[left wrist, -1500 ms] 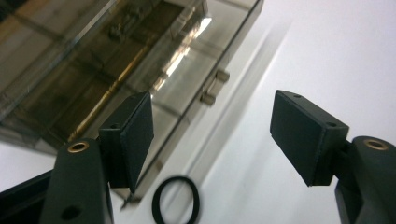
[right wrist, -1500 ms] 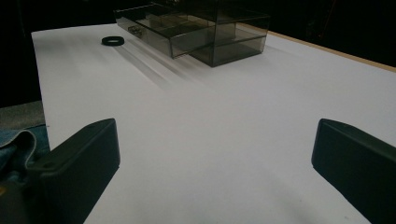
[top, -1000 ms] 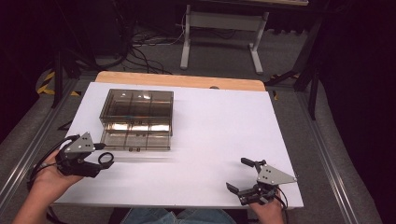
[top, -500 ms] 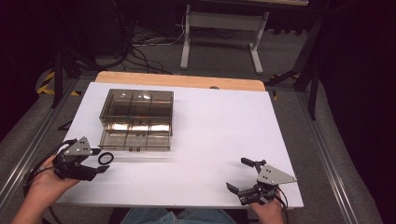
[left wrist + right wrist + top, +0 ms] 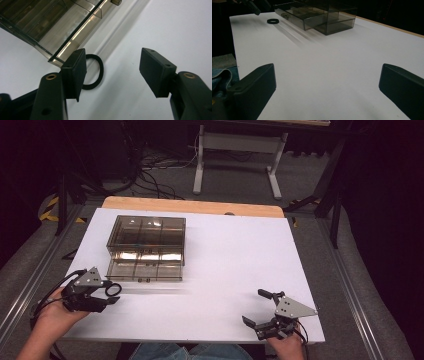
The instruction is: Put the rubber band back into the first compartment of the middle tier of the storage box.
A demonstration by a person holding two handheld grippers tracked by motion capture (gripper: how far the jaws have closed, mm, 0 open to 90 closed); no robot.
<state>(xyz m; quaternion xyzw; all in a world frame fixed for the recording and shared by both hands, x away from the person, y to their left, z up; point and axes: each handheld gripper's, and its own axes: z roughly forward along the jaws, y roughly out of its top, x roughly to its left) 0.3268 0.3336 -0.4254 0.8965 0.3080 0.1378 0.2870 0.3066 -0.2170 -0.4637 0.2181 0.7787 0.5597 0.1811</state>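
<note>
At the left edge of the white table, the left gripper hangs low over a small black ring, which lies flat on the table just in front of the smoky clear organiser box. In the left gripper view the ring sits partly behind one pad, beside the corner of the pulled-out lower drawer; the jaws have just been closing, yet a wide gap remains and neither pad presses on the ring, so it is judged not yet gripped. The drawer stands open toward the person, its compartments divided by clear walls; what they contain is too small to tell. Toward the right, near the table's front edge and well apart from the box, the right gripper rests with its jaws spread and nothing between them. Judged from this layout, the drawer is already open, while seizing the ring and placing it in a compartment remain to be done.
</note>
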